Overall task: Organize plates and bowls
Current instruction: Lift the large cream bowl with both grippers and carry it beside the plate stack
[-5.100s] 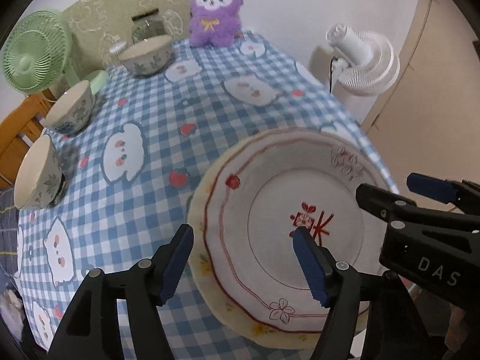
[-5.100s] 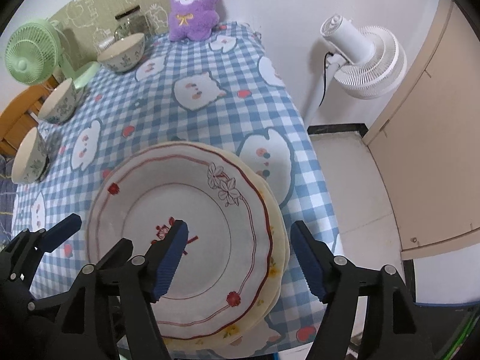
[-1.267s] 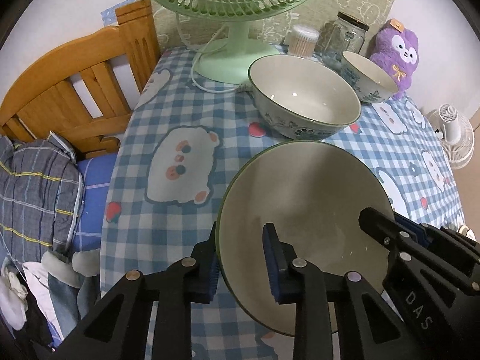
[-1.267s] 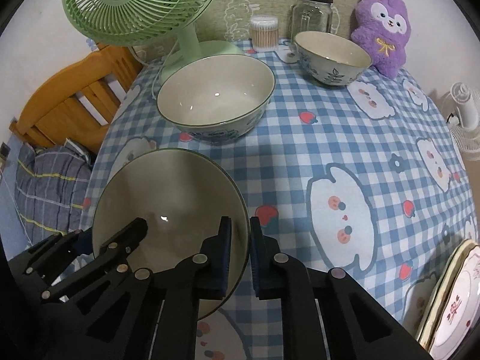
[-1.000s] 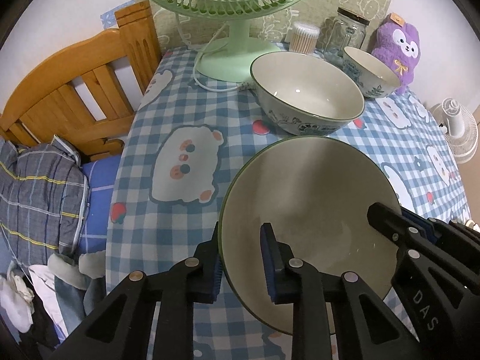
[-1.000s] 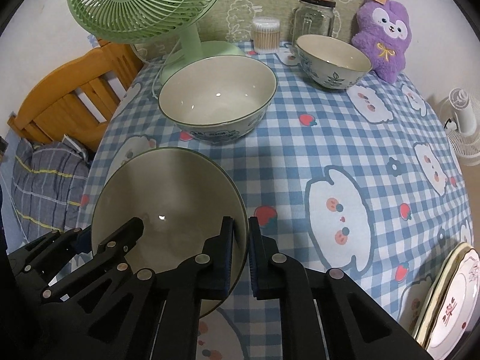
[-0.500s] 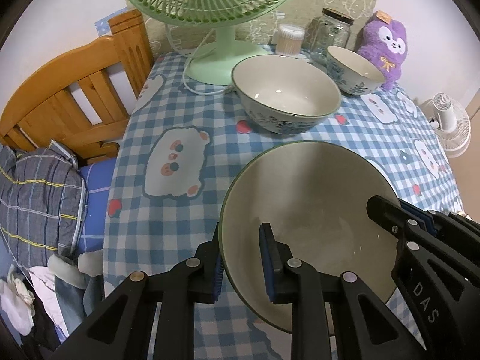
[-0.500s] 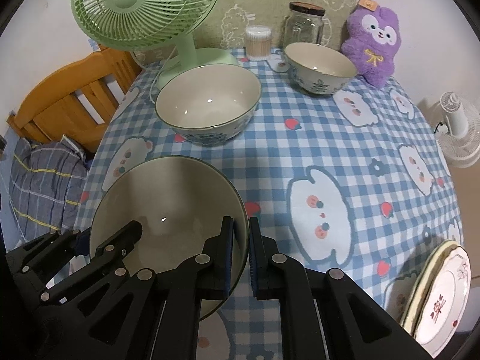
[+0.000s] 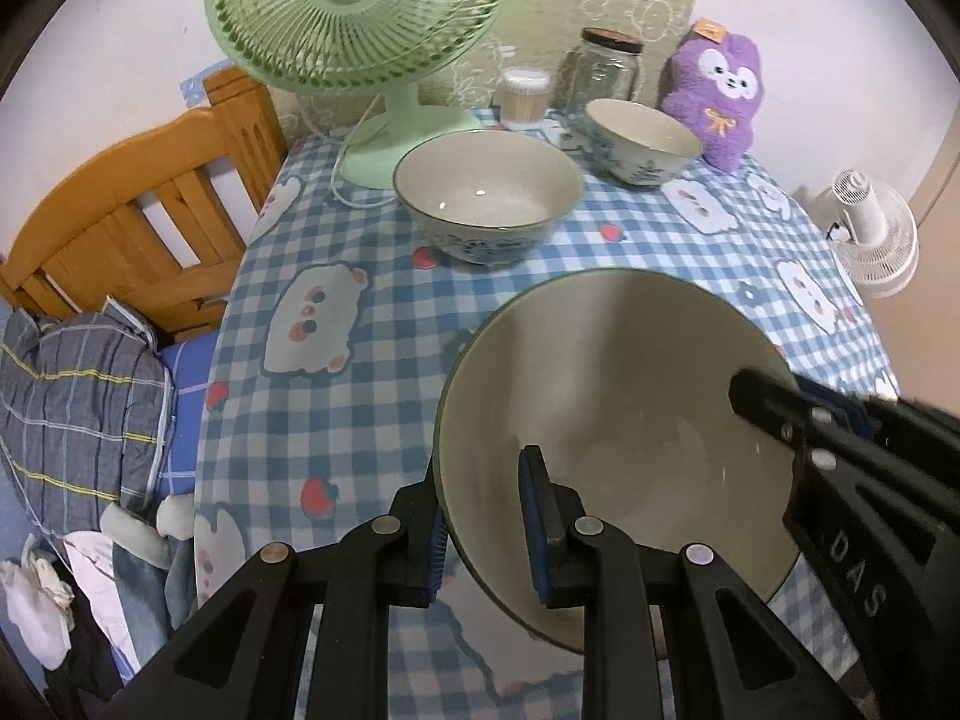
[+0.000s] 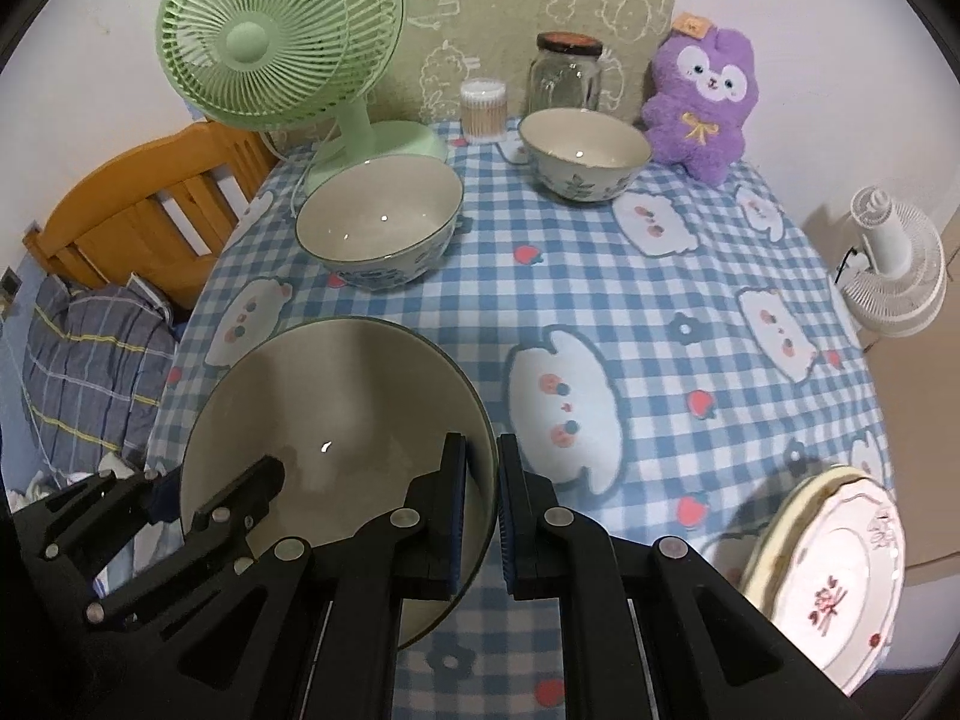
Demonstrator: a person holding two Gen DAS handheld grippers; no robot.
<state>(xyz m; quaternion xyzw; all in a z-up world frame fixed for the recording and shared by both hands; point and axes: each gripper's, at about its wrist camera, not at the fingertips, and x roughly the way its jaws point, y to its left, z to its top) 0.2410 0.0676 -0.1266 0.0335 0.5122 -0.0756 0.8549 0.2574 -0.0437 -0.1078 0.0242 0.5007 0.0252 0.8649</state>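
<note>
A large cream bowl with a green rim (image 9: pixel 624 396) (image 10: pixel 336 414) is held above the checked tablecloth by both grippers. My left gripper (image 9: pixel 483 528) is shut on its left rim. My right gripper (image 10: pixel 483 510) is shut on its right rim. A second large bowl (image 9: pixel 486 201) (image 10: pixel 381 228) stands further back in front of the fan. A smaller bowl (image 9: pixel 642 141) (image 10: pixel 585 153) stands near the back. A stack of plates (image 10: pixel 831 570) lies at the table's near right edge.
A green desk fan (image 9: pixel 366 30) (image 10: pixel 282 42), a cotton swab jar (image 10: pixel 483 108), a glass jar (image 10: pixel 564 75) and a purple plush toy (image 10: pixel 702 93) line the back. A wooden chair (image 9: pixel 144 216) with clothes stands at the left. A white floor fan (image 10: pixel 894 264) stands at the right.
Both grippers have lifted the held bowl and drawn back a little, so more of the table shows. Five seconds ago both were open over the plate stack.
</note>
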